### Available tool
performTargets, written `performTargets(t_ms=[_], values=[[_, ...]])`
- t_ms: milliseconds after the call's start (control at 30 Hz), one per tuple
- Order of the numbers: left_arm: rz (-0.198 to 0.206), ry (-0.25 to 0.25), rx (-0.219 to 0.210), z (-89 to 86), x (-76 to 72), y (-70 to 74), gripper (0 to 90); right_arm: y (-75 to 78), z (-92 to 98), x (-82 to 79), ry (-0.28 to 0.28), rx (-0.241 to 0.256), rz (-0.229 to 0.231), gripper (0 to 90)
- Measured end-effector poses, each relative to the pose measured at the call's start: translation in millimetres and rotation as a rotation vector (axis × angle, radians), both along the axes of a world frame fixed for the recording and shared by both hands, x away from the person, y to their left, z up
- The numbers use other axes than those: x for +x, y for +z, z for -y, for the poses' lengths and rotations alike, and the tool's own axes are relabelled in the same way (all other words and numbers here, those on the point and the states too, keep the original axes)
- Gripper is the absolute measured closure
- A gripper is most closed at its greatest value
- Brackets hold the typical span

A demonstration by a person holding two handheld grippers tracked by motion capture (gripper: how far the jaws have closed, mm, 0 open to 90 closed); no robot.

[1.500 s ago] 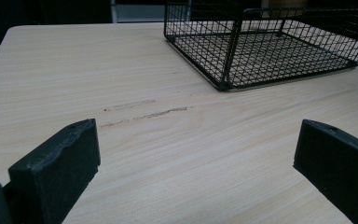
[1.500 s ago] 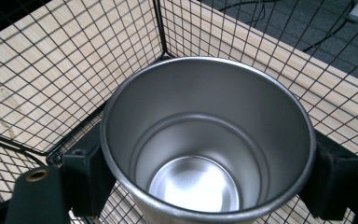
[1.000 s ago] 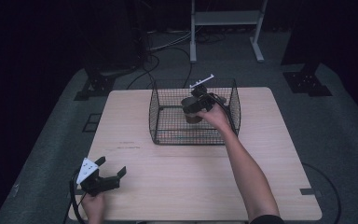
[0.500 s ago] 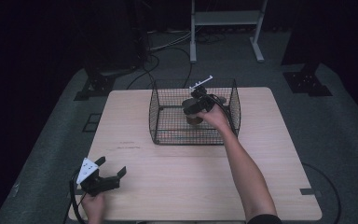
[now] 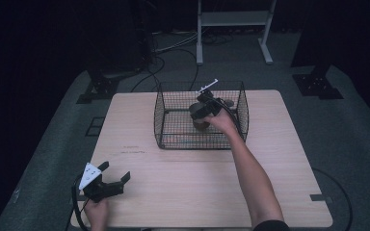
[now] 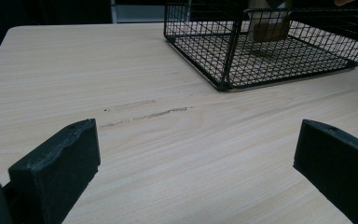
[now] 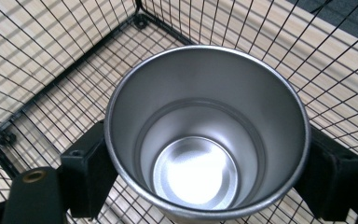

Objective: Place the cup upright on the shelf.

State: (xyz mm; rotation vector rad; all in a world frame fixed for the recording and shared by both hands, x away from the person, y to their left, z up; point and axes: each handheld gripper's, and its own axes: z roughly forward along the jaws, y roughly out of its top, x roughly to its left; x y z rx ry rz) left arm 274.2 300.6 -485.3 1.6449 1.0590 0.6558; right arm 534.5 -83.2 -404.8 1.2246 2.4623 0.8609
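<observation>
Cup [image 7: 205,135]: steel, rigid, likely light, slick-walled; frame centre, inside wire basket [image 7: 60,60].
Hold: opposite walls below rim.
Right gripper [image 7: 205,177]: clamped on cup.
Left gripper [image 6: 191,163]: wide, empty.

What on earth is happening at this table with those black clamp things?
A person sits at a wooden table with a two-jaw tool in each hand. The right tool reaches into a black wire basket and has its jaws closed around a shiny metal cup, upright and empty inside. Whether the cup rests on the basket floor or hangs just above it is hard to tell. The left tool rests near the table's front left corner, jaws wide open, holding nothing.
</observation>
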Motion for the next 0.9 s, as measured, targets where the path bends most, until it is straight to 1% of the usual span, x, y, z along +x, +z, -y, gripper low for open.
performTargets(t_ms=[67,200,233,433,500,633,900], values=[[0.000,-0.001,0.001,0.1,0.0,0.0,0.0,-1.2,-0.4,0.2,0.003,-0.017,-0.002,16.6],[0.000,0.000,0.000,0.0,0.1,0.0,0.0,-1.7,0.2,0.9,0.004,-0.029,0.001,16.4],[0.000,0.000,0.000,0.0,0.1,0.0,0.0,-1.8,0.4,1.3,0.008,-0.044,-0.001,16.3],[0.001,-0.001,0.000,-0.1,0.0,0.1,0.0,-6.2,0.6,3.7,0.015,-0.064,-0.018,14.2],[0.001,-0.001,0.000,0.0,0.0,0.1,0.0,-6.7,0.5,4.0,0.010,-0.061,-0.020,14.2],[0.001,-0.001,0.000,0.0,0.0,0.1,0.0,-6.4,-0.3,3.7,0.016,-0.068,-0.015,14.1],[0.001,-0.001,0.001,0.0,-0.1,0.1,0.0,-4.9,-0.1,2.2,0.021,-0.067,-0.027,13.7]])
